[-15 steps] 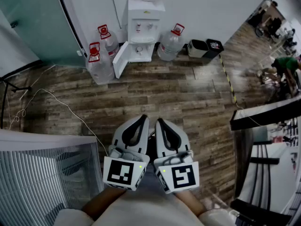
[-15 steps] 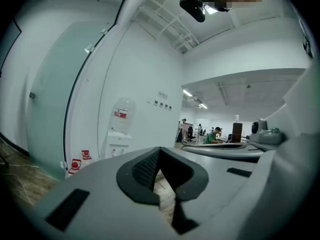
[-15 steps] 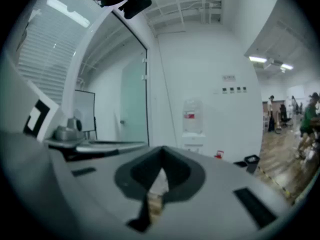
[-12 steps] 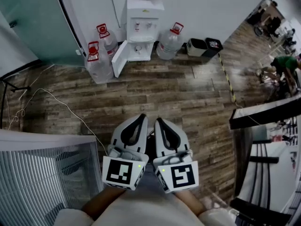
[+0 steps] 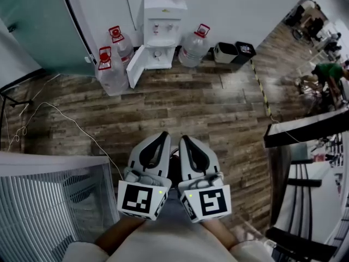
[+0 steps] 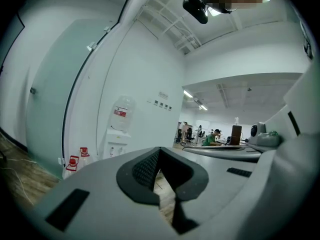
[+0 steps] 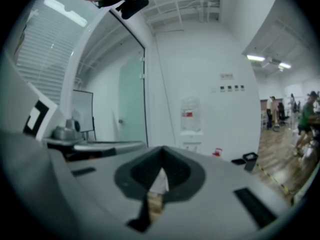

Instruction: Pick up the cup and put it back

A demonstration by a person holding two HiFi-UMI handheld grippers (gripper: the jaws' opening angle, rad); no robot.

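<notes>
A wooden floor [image 5: 180,102] is stretching out below, and a water dispenser [image 5: 162,31] is standing at the far wall among bottles [image 5: 195,47]. The left claw [image 5: 164,135] and right claw [image 5: 184,138] are hanging side by side above the floor, each clenched on nothing. Where the cup is, no view is showing.

White, black-padded left tongs [image 5: 164,136] and right tongs [image 5: 184,140]

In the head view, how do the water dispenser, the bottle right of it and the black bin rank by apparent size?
Largest: water dispenser
Then: bottle
Smallest: black bin
All stand by the same wall.
</notes>
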